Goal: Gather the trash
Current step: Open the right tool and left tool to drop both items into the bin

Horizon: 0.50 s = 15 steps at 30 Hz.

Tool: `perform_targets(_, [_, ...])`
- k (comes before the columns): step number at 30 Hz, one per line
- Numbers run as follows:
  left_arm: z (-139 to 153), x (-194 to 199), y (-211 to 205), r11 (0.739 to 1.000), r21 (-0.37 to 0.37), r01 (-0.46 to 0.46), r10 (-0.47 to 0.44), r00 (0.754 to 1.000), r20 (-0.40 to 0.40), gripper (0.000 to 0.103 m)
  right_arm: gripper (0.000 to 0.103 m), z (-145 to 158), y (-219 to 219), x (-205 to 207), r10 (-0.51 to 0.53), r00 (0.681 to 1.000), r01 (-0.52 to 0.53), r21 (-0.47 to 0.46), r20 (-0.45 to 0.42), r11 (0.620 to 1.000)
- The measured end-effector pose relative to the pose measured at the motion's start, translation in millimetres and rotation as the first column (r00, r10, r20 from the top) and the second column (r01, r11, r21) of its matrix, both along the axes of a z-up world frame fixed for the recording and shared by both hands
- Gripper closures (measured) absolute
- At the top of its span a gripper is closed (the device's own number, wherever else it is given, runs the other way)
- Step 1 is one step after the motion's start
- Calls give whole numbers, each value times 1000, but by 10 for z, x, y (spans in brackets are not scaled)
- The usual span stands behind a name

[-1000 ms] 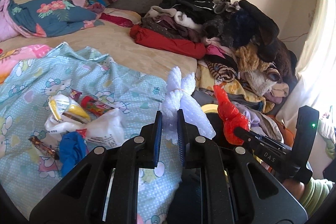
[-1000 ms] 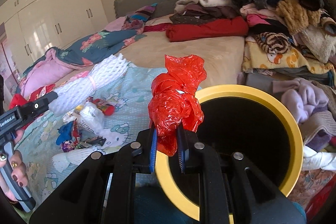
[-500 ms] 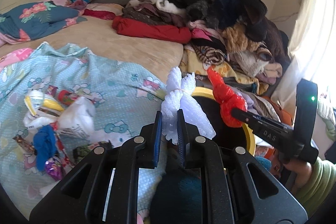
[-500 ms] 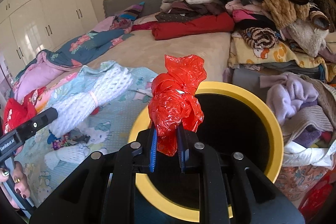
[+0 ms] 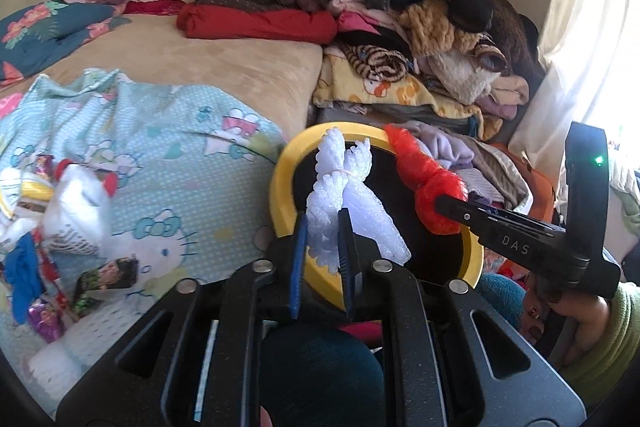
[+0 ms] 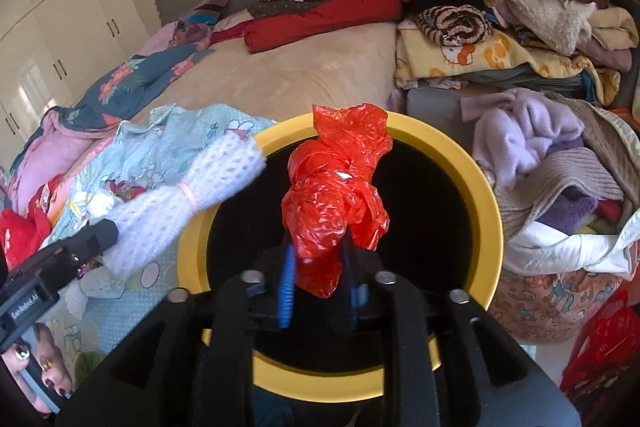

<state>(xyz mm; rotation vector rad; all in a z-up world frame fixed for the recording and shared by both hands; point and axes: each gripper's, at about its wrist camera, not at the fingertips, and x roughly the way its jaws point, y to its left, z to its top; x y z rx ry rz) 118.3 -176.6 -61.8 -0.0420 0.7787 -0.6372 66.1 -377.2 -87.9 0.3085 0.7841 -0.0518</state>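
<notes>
My left gripper (image 5: 323, 227) is shut on a white foam net (image 5: 340, 183) and holds it over the near-left rim of the yellow-rimmed black bin (image 5: 280, 187). The jaws of my right gripper (image 6: 319, 255) are opening. The crumpled red plastic bag (image 6: 336, 187) still stands between its blue pads, loose, over the bin's dark mouth (image 6: 488, 211). In the right wrist view the foam net (image 6: 192, 199) reaches in from the left, over the rim. In the left wrist view the red bag (image 5: 424, 183) sits at the right gripper's tip.
Several wrappers and a white bag (image 5: 60, 219) lie on the blue cartoon sheet to the left. A heap of clothes (image 5: 400, 7) covers the far right of the bed. A cloth-filled basket (image 6: 560, 267) stands right of the bin, a red bag (image 6: 600, 347) below it.
Both grippers have moved over the bin, which now fills the view under them. The right jaws have spread apart around the red bag. The left jaws stay clamped on the foam net.
</notes>
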Motion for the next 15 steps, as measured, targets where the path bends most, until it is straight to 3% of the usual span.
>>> perform_targets(1, [-15, 17, -20, 1000, -3, 4, -4, 1000, -5, 83, 61, 13, -13, -17, -11, 1000, 11, -8, 9, 1000])
perform_targets(2, [-25, 32, -29, 1000, -2, -1, 1, 1000, -8, 60, 58, 30, -26, -22, -15, 1000, 15, -10, 17, 1000])
perform_targets(4, [-21, 33, -8, 1000, -12, -19, 19, 1000, 1, 42, 51, 59, -33, -36, -25, 999, 26, -26, 30, 999])
perform_targets(8, [35, 5, 103, 997, -19, -78, 79, 996, 39, 23, 44, 125, 22, -56, -26, 998, 29, -38, 62, 999])
perform_targets(11, [88, -21, 213, 993, -18, -116, 117, 991, 68, 15, 42, 175, 153, -52, 8, 996, -4, -51, 88, 999])
perform_targets(15, [164, -42, 368, 988, -18, -155, 156, 983, 100, 12, 34, 286, 404, -72, 68, 988, -56, -90, 136, 994])
